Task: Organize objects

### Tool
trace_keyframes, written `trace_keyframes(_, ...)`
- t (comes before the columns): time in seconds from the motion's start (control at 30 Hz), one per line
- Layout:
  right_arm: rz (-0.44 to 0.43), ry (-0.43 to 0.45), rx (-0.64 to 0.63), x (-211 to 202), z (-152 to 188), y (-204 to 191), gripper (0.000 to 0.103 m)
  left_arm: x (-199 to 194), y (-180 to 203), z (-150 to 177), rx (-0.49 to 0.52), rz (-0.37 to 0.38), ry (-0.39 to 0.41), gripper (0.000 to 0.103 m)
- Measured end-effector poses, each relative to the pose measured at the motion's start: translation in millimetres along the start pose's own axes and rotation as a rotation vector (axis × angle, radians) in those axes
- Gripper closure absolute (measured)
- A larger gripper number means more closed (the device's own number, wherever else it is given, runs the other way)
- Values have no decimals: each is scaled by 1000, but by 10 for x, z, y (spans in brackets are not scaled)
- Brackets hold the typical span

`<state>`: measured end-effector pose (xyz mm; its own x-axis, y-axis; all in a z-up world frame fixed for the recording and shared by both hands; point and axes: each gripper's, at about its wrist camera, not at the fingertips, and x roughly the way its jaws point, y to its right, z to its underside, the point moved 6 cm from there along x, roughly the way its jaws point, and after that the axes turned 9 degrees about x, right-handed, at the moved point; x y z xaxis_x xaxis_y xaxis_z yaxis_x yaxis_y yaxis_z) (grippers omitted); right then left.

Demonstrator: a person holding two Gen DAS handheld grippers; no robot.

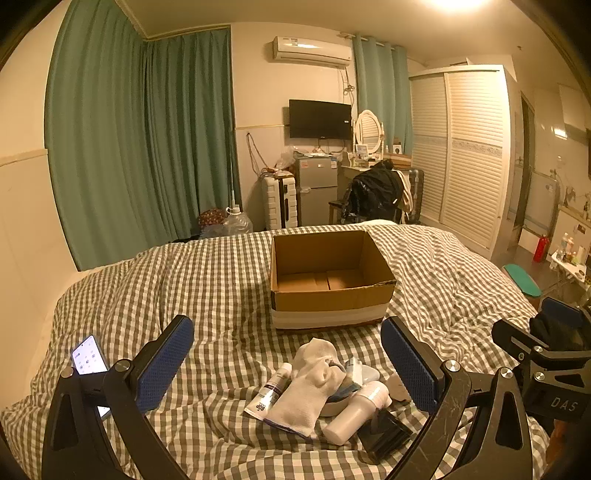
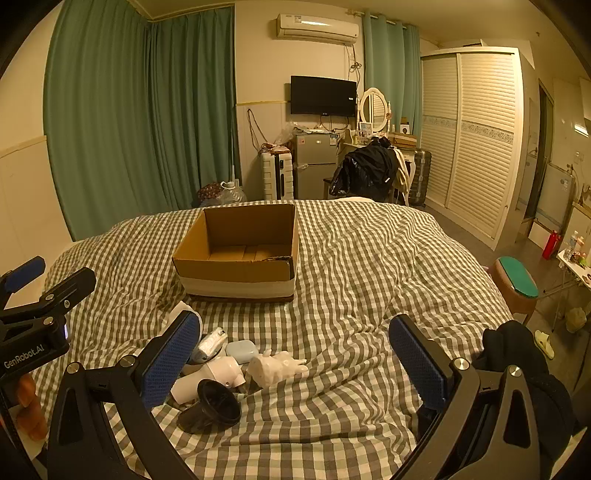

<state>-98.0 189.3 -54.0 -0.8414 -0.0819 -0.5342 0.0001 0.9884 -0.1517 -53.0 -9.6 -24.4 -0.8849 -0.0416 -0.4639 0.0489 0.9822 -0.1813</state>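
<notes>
Above the checked bed (image 1: 207,280), both tongs (image 1: 288,369) (image 2: 295,365) gape, gripping nothing.

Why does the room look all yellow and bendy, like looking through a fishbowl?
Left wrist view: a ceiling light glares white at the top, tinting everything yellow; the fisheye lens bows the green curtains. Right wrist view: same warm tint, the wardrobe leans and curves, black corners ring the picture; the cardboard box stays sharp.
</notes>
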Motion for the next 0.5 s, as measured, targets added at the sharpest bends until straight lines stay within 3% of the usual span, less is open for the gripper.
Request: trace_keyframes(0.5,-4,-5,2,1,14,4,0,22,12,2,3,8,-4,0)
